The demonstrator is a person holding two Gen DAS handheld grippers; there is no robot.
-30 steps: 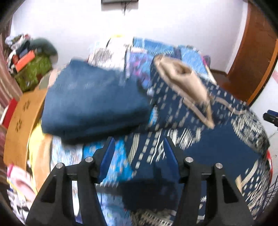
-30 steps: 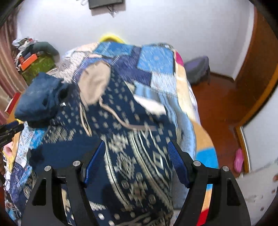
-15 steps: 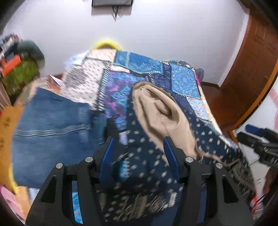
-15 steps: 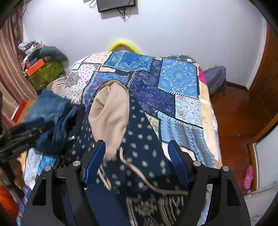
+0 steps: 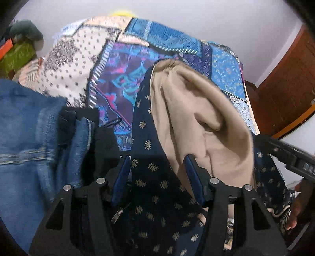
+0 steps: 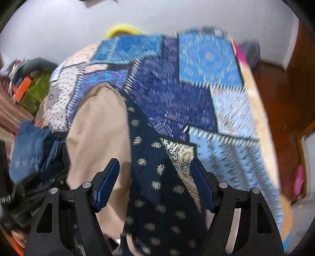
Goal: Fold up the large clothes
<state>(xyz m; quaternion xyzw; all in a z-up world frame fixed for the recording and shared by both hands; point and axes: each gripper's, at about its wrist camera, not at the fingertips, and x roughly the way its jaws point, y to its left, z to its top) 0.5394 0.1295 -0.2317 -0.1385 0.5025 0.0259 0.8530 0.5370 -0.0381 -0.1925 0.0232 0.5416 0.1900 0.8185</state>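
The navy printed garment (image 5: 151,177) with beige lining (image 5: 196,118) lies spread on the patchwork bed (image 6: 206,65), so both the left tool (image 5: 157,171) and right tool (image 6: 155,175) hover spread above it, probably to pinch its upper edge for folding.

A patchwork-covered bed (image 6: 198,74) meets a plain white wall (image 6: 177,17) at the far end; brown wooden door (image 5: 285,82) right.

Left gripper (image 5: 158,167): jaws apart.
Between fingers: navy patterned garment (image 5: 155,189), tan lining (image 5: 198,122).
Left of fingers: jeans (image 5: 29,137).
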